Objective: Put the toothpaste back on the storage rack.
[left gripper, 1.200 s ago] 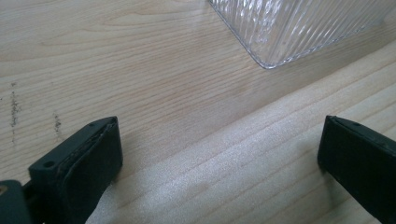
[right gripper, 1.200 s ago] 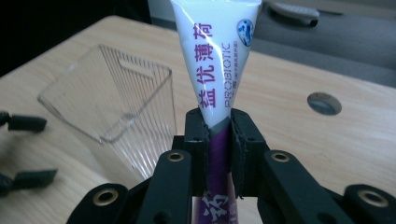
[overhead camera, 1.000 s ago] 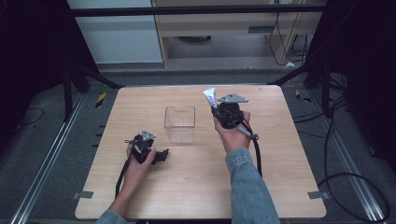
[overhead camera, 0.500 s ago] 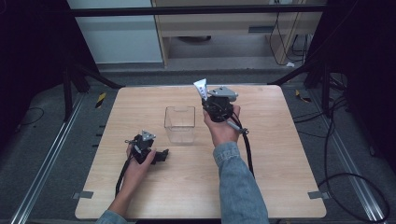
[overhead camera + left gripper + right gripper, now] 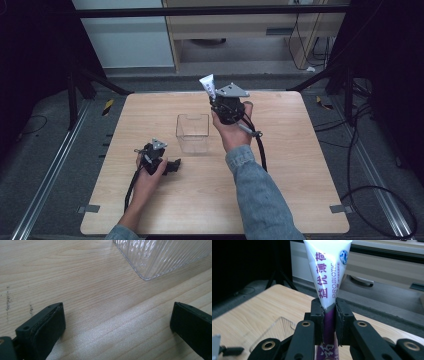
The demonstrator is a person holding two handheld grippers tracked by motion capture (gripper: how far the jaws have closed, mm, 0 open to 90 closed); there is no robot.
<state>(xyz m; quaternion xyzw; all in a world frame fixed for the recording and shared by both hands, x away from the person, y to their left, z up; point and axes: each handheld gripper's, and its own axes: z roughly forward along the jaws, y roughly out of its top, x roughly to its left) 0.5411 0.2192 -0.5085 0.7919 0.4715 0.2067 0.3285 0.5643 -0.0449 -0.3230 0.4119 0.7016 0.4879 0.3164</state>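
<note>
From above, the right claw (image 5: 214, 98) is raised over the far half of the pale wooden surface (image 5: 300, 165), held in a hand whose blue denim sleeve (image 5: 260, 195) reaches in from the near edge. Clamped in it is a white and purple squeeze tube (image 5: 207, 86), its flat white end pointing up and away, just beyond the far right corner of the clear ribbed plastic box (image 5: 192, 132). The high view gives the tube as little more than a small white wedge. The right gripper view brings it close: the two black jaws press on the tube (image 5: 327, 282) from either side at the line where white turns to purple, purple characters and the word PROBIOTIC run along it, and a corner of the clear box (image 5: 274, 332) lies on the surface below.

The left claw (image 5: 172, 165) rests low on the surface near the front left of the box, in the other hand (image 5: 147, 172). From above its jaws are hard to read. The left gripper view settles it: they stand wide apart with bare wood between them, and the ribbed corner of the box (image 5: 160, 257) sits just ahead.
</note>
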